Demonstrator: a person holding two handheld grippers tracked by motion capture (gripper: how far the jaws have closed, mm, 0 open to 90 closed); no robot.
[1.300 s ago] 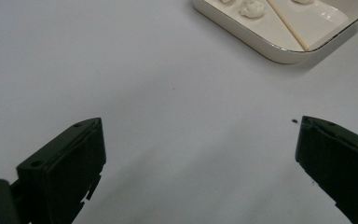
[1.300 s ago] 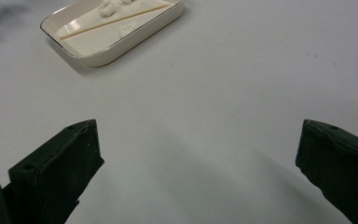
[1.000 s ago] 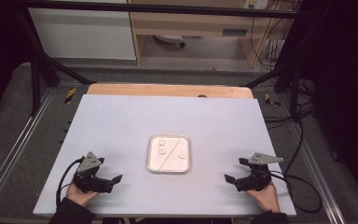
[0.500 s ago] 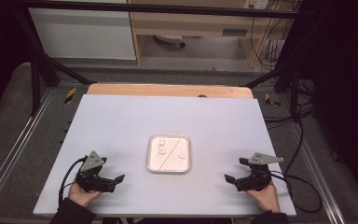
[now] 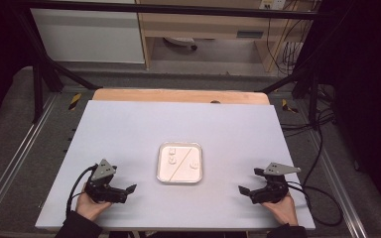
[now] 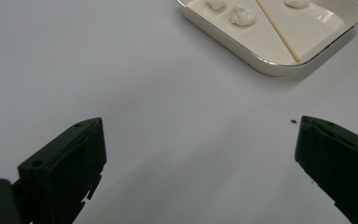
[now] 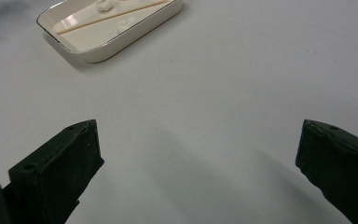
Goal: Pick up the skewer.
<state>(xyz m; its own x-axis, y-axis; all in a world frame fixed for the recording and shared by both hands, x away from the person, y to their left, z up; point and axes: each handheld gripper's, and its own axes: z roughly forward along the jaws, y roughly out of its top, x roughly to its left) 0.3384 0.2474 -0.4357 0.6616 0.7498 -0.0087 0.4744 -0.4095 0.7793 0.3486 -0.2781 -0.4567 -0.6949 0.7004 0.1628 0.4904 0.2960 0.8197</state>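
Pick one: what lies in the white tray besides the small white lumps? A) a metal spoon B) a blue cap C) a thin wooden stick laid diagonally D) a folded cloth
C: in the left gripper view a thin wooden stick runs diagonally across the white tray, with white lumps on either side of it; the high view shows the same slanted line.

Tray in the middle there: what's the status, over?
Left gripper and right gripper open, empty, resting either side. Tray untouched, holding a thin stick and three white lumps. Table between them bare. Over.
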